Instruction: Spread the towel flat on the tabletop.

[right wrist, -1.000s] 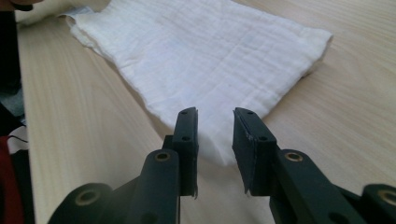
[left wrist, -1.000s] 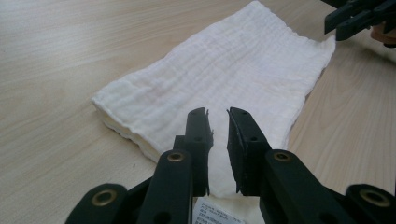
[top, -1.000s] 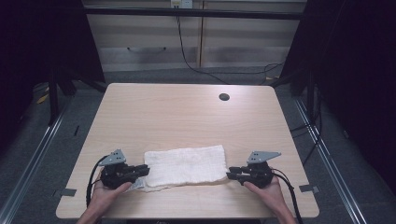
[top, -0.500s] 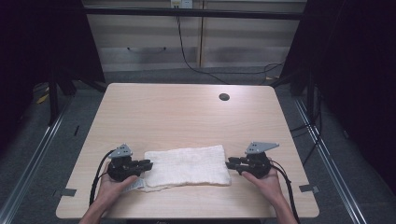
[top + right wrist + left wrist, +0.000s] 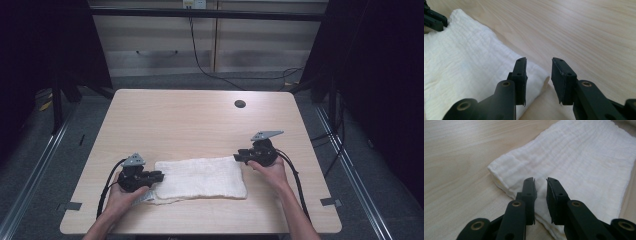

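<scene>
At the left end of the folded white cloth (image 5: 202, 177): left hand-held gripper (image 5: 159, 175), barely shifted from a second ago, poised low over the near left corner. Released, with only a narrow gap between the jaws and nothing pinched in it, as seen in the left gripper view (image 5: 540, 182), where the cloth (image 5: 579, 157) lies flat beneath and beyond.

In the middle: cloth unchanged in place, lying along the front edge of the tabletop (image 5: 190, 125), a little left of centre, long sides parallel to that edge. One loose corner peeking out under the left hand.

At the right end: the real change. Right hand-held gripper (image 5: 236, 157) no longer at the cloth's right short edge but drawn off toward the back, now just beside the far right corner. Jaws just been opening, standing clearly apart with nothing between them (image 5: 539, 63); only the cloth's corner (image 5: 461, 57) below the left jaw, bare wood under the other.

Judging by that: right end let go and likely laid as wanted, with either a fresh grip at the far corner or a finished fold to follow.

Around: grommet hole (image 5: 240, 104) near the back edge, well apart from everything. Cable (image 5: 292, 172) trailing off the right hand toward the front right corner. Nothing in the way of either hand.
</scene>
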Demonstrator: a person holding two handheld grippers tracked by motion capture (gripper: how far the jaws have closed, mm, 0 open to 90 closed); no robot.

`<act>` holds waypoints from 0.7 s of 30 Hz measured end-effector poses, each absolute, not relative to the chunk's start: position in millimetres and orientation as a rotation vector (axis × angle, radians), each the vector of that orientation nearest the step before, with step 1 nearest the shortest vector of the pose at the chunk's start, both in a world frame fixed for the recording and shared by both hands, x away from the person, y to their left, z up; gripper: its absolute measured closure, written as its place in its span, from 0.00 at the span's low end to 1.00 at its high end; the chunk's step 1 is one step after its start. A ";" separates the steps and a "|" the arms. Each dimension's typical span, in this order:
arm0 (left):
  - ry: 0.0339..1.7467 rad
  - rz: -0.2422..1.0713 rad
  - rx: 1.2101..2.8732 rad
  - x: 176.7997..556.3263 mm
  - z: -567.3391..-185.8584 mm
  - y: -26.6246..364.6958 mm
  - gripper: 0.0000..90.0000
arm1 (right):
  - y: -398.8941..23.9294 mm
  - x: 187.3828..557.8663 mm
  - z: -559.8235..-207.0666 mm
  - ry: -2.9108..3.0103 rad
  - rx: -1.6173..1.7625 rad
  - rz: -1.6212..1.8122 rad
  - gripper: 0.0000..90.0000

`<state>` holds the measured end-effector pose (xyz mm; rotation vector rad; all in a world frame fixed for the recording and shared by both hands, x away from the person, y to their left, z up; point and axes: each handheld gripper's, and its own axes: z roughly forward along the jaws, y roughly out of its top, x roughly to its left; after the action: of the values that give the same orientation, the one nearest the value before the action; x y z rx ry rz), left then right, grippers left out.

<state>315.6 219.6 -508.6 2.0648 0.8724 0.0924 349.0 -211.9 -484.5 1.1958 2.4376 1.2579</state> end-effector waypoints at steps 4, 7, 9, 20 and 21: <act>0.867 0.109 2.065 316.3 -509.0 219.7 0.86 | -206.0 356.4 -489.7 2.463 1.188 1.230 0.70; 0.880 0.103 2.055 316.9 -509.4 220.2 0.86 | -202.4 359.2 -495.1 2.480 1.194 1.202 0.68; 0.877 0.109 2.058 316.5 -509.3 219.7 0.86 | -201.0 359.4 -499.2 2.480 1.201 1.186 0.67; 0.873 0.109 2.060 316.9 -509.4 219.5 0.86 | -199.9 356.0 -506.8 2.503 1.173 1.192 0.96; 0.870 0.112 2.062 316.7 -509.4 219.6 0.86 | -199.8 355.4 -506.6 2.498 1.175 1.193 0.97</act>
<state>316.7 219.6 -509.4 2.0625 0.8698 0.1124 355.4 -199.8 -506.6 1.1749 2.4985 1.1929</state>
